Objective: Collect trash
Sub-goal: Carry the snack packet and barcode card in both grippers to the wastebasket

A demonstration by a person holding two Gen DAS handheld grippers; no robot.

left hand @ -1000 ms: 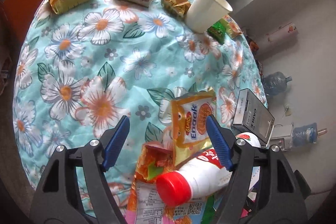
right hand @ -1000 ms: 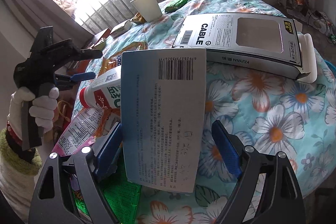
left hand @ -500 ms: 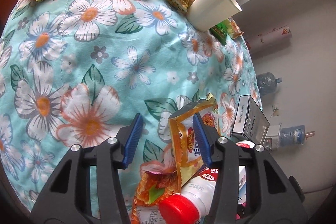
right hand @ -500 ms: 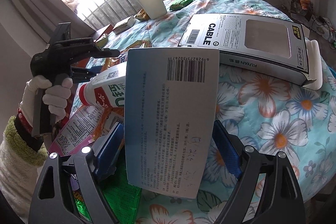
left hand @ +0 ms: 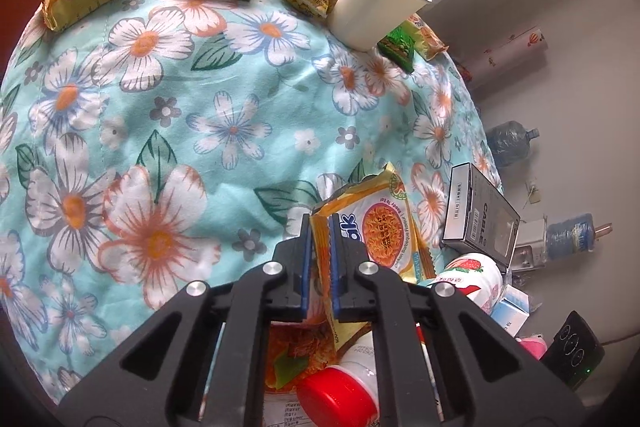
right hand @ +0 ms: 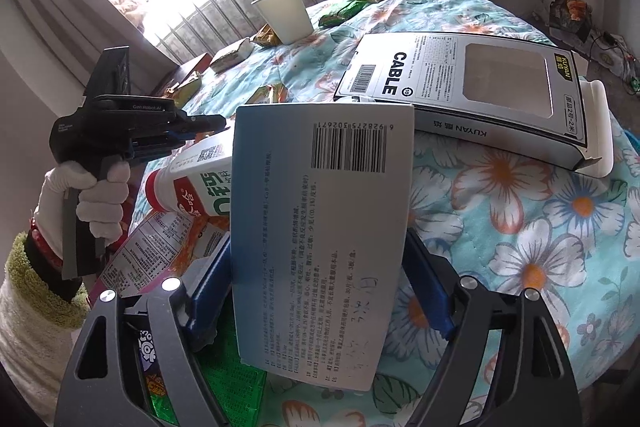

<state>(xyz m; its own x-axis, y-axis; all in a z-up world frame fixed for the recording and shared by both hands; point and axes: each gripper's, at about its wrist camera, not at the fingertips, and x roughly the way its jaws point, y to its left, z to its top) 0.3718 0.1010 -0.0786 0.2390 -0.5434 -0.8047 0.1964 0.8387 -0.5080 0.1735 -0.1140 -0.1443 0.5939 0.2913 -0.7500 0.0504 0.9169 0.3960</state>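
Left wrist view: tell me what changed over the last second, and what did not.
The left hand-held gripper has just closed its jaws on the yellow noodle wrapper, which now stands pinched upright between the pads; before, it lay between open jaws. The right hand-held gripper narrowed slightly around the blue-and-white box. The paper cup, the cable box and the red-capped bottle stayed put.

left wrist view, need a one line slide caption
Left hand-held gripper shut on a yellow noodle packet above a flowered quilt strewn with wrappers and a paper cup.
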